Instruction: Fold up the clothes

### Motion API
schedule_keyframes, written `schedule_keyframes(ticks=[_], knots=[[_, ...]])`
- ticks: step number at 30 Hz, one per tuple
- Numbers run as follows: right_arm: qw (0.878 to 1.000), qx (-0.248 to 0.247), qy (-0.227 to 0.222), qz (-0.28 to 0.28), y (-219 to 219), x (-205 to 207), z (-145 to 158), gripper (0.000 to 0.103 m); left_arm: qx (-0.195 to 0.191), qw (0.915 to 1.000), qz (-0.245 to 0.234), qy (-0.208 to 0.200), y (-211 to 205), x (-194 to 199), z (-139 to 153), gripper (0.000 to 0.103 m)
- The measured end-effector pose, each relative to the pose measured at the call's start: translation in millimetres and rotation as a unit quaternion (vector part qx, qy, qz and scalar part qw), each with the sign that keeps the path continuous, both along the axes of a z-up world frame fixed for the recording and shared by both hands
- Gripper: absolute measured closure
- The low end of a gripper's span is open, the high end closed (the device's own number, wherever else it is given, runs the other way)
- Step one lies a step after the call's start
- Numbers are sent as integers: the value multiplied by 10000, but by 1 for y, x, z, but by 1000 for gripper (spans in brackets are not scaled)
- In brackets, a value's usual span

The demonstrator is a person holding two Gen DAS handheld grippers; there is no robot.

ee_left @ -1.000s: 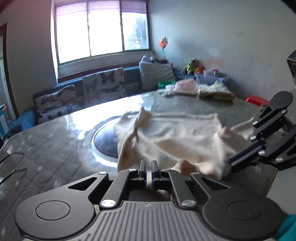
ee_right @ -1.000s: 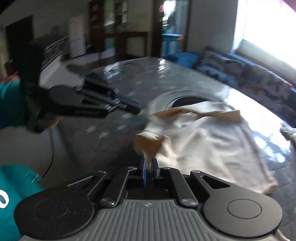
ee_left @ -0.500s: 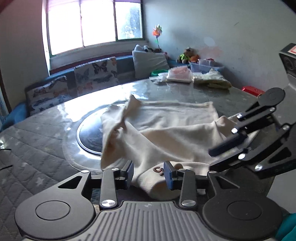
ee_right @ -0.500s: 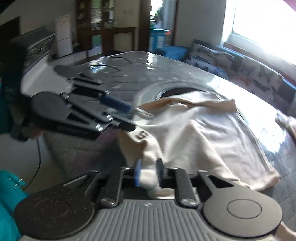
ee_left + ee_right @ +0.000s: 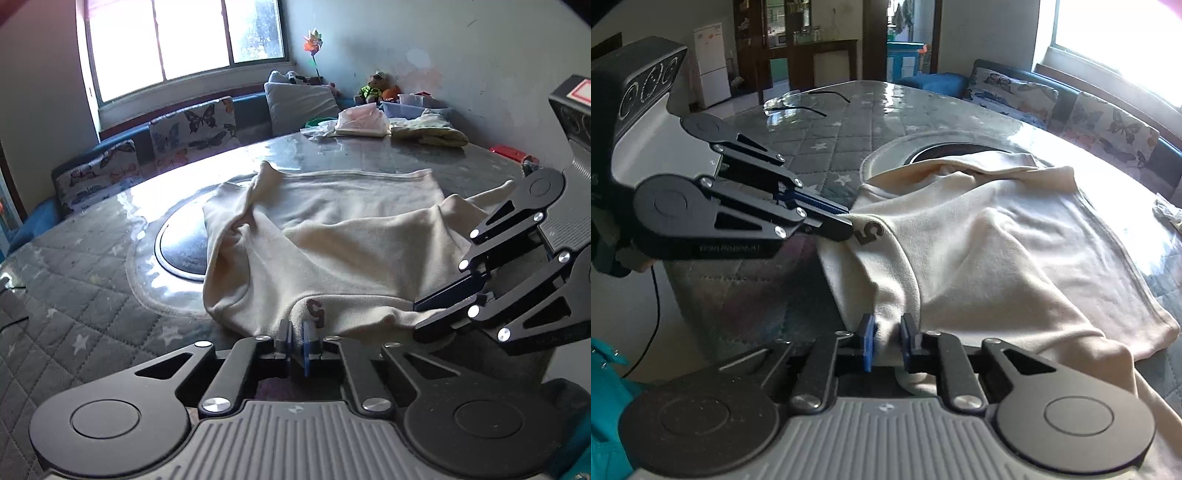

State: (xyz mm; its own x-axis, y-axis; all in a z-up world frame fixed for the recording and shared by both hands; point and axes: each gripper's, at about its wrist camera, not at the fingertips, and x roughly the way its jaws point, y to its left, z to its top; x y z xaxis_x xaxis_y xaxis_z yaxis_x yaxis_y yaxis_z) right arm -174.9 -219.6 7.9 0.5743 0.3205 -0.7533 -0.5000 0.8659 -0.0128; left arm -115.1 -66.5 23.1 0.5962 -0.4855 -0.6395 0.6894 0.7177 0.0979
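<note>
Both grippers have just reopened and clamped again lower down on the near hem of the cream knit garment [image 5: 332,236], so each now has a fresh hold. The left gripper [image 5: 295,334] has its jaws pinched shut on the edge beside a dark printed numeral [image 5: 870,233]; the right gripper [image 5: 888,341] is closing its jaws with a bunch of the cloth between them. That reads as the set-up for lifting the near edge over. The garment lies crumpled across the grey quilted counter under a glossy clear cover [image 5: 92,288], half over a dark round inset [image 5: 184,251]. Far right, folded clothes [image 5: 424,129] are stacked; a butterfly-print bench cushion [image 5: 192,125] sits beneath the bright window [image 5: 184,40].
</note>
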Motion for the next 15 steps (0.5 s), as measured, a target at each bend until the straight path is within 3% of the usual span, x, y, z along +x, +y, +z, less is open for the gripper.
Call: schedule_keyframes(ticks=[5, 7, 8, 9, 10, 15], knots=[[9987, -102, 120, 475, 5, -14, 2, 91, 142, 9994, -201, 253, 8, -12, -3, 97], [9981, -97, 205, 573, 5, -17, 4, 87, 47, 9987, -245, 455, 14, -9, 1, 90], [9980, -55, 233, 587, 4, -16, 5, 80, -6, 9982, -257, 540, 17, -8, 4, 85], [9981, 31, 236, 568, 3, -16, 8, 78, -75, 9983, -228, 536, 20, -7, 8, 75], [9982, 115, 235, 549, 1, -15, 12, 77, -130, 9986, -207, 460, 23, -5, 15, 70], [9981, 591, 32, 171, -12, 3, 27, 68, -72, 9998, -110, -121, 18, 18, 50, 70]])
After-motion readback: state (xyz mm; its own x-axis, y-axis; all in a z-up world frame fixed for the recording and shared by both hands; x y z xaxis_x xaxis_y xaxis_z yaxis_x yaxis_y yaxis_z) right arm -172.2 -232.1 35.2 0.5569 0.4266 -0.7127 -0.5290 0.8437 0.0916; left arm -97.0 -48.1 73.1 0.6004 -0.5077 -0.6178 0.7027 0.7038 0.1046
